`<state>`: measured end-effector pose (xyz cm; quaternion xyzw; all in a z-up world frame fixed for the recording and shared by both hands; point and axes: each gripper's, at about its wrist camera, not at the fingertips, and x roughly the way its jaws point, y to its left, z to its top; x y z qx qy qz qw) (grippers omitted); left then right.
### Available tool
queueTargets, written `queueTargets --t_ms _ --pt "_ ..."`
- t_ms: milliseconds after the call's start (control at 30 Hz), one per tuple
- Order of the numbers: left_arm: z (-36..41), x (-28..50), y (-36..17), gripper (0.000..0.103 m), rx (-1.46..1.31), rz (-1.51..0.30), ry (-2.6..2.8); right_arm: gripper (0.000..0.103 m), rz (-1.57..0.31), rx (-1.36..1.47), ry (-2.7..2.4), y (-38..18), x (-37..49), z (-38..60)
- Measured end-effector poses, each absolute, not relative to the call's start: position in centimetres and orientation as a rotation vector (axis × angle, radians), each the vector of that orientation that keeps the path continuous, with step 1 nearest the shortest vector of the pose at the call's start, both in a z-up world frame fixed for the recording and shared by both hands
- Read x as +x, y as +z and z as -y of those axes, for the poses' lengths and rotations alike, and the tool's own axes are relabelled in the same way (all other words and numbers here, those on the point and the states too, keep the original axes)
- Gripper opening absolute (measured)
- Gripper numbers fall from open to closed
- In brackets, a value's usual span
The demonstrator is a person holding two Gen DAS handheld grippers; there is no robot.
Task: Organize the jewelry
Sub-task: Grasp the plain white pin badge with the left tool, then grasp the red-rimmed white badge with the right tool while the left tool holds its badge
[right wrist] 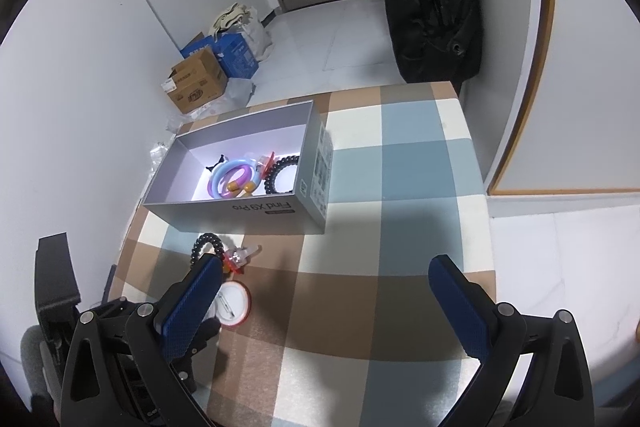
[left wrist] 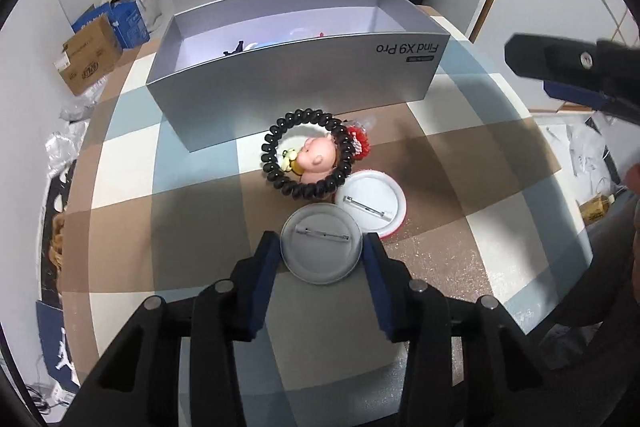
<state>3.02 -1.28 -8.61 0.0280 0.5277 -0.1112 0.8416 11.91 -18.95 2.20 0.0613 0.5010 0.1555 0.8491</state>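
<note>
**Left fingers bracketing a pin badge, box waiting behind**

The left gripper (left wrist: pixel 322 247) pointed steeply down at the checked surface (left wrist: pixel 192 219), its blue fingers (left wrist: pixel 266 259) apart on either side of a grey pin badge (left wrist: pixel 321 243) lying pin-side up; whether the pads pressed its rim yet I could not tell, though they looked just beside it, not clamped. To my eye the grab needed the fingers level with the thin rim and squeezing squarely across the widest part, or the badge would skid or flip. A second badge (left wrist: pixel 374 202) touched it behind, next to a black bead bracelet (left wrist: pixel 306 155) ringing a small pink figure (left wrist: pixel 318 159). The grey box (left wrist: pixel 288 83) stood beyond, already holding rings and a bracelet (right wrist: pixel 282 174). The right gripper (right wrist: pixel 324 303) hovered tilted down, fingers wide apart and empty.
</note>
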Motion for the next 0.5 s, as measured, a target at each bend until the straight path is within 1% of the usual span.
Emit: queueTargets --t_ms 133,200,500 --pt "-1.1 3.2 -8.1 0.037 -0.09 -1.136 -0.254 0.103 -1.06 0.132 0.332 2.2 11.8 18.9" --pt "-1.7 3.2 -7.8 0.037 -0.108 -1.131 -0.241 0.103 -1.063 0.128 0.335 2.1 11.8 18.8" --pt "-5.1 3.2 -3.6 0.037 -0.311 -1.013 -0.263 0.103 -1.077 0.047 0.389 1.3 11.2 16.8"
